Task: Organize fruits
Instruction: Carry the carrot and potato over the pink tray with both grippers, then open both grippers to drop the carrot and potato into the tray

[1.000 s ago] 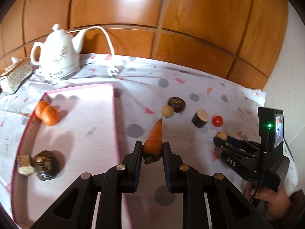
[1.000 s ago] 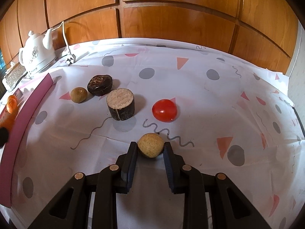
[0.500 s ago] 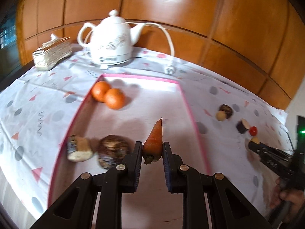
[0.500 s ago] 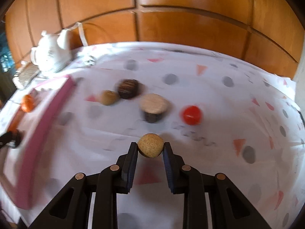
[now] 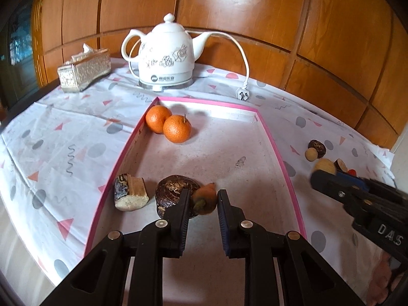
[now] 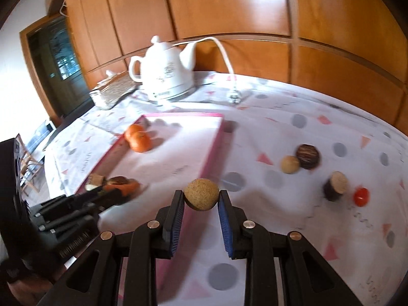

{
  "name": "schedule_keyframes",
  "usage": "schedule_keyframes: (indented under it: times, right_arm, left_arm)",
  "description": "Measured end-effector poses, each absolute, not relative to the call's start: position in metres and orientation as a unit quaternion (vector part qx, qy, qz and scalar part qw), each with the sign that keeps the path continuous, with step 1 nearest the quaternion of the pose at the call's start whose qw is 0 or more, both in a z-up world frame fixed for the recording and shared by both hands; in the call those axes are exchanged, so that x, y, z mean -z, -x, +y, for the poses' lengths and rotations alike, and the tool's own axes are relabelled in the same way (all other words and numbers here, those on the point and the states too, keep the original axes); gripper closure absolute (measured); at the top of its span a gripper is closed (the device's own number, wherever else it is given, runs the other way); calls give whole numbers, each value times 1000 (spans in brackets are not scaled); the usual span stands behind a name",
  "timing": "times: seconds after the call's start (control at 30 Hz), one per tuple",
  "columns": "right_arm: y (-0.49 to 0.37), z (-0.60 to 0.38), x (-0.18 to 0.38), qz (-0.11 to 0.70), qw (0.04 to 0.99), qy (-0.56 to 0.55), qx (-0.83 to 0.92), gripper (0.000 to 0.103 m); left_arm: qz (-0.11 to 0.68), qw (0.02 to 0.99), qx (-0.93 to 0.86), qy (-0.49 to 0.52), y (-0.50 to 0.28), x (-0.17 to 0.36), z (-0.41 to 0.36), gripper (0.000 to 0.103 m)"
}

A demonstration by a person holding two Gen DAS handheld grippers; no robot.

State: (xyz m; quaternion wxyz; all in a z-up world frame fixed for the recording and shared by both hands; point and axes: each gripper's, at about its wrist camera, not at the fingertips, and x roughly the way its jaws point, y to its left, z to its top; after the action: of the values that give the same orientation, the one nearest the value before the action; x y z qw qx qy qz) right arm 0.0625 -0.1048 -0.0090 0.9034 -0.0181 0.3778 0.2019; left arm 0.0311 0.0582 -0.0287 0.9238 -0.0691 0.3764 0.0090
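Note:
My left gripper [image 5: 204, 204] is low inside the pink-rimmed tray [image 5: 278, 153]. Its jaws are opening, and the pads still touch the thick end of an orange carrot [image 5: 205, 199] between them. The carrot's tip leans beside a dark round fruit [image 5: 173, 188] and a cut brown piece [image 5: 130, 195]. Two oranges [image 5: 176, 128] sit at the tray's far left corner. My right gripper [image 6: 201, 201] is shut on a tan round fruit [image 6: 201, 195], held above the tray's right rim [image 6: 214, 150]. In the right wrist view, the left gripper [image 6: 112, 192] shows at the left.
On the cloth right of the tray lie a small tan ball [image 6: 289, 164], a dark round fruit [image 6: 308, 153], a cut dark piece [image 6: 335, 186] and a red tomato [image 6: 361, 196]. A white kettle [image 5: 165, 56], its plug [image 5: 241, 94] and a tissue box [image 5: 84, 70] stand behind.
The left gripper carried the carrot left over the tray and lowered it next to the dark fruit; the carrot has tipped. The right gripper lifted the tan fruit and swung left toward the tray.

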Motion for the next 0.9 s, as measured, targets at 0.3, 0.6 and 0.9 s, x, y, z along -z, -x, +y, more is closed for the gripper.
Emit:
schedule_keyframes:
  times: [0.3, 0.6, 0.9]
  right_arm:
    - [-65, -80, 3, 375, 899, 23, -227, 76]
    - [-74, -66, 8, 384, 892, 11, -239, 65]
    - [-66, -88, 12, 384, 899, -6, -212, 65]
  left_arm:
    - [376, 923, -46, 72, -26, 25, 65, 58]
    - [367, 924, -56, 89, -21, 22, 73, 43]
    - [363, 926, -49, 92, -19, 19, 70, 43]
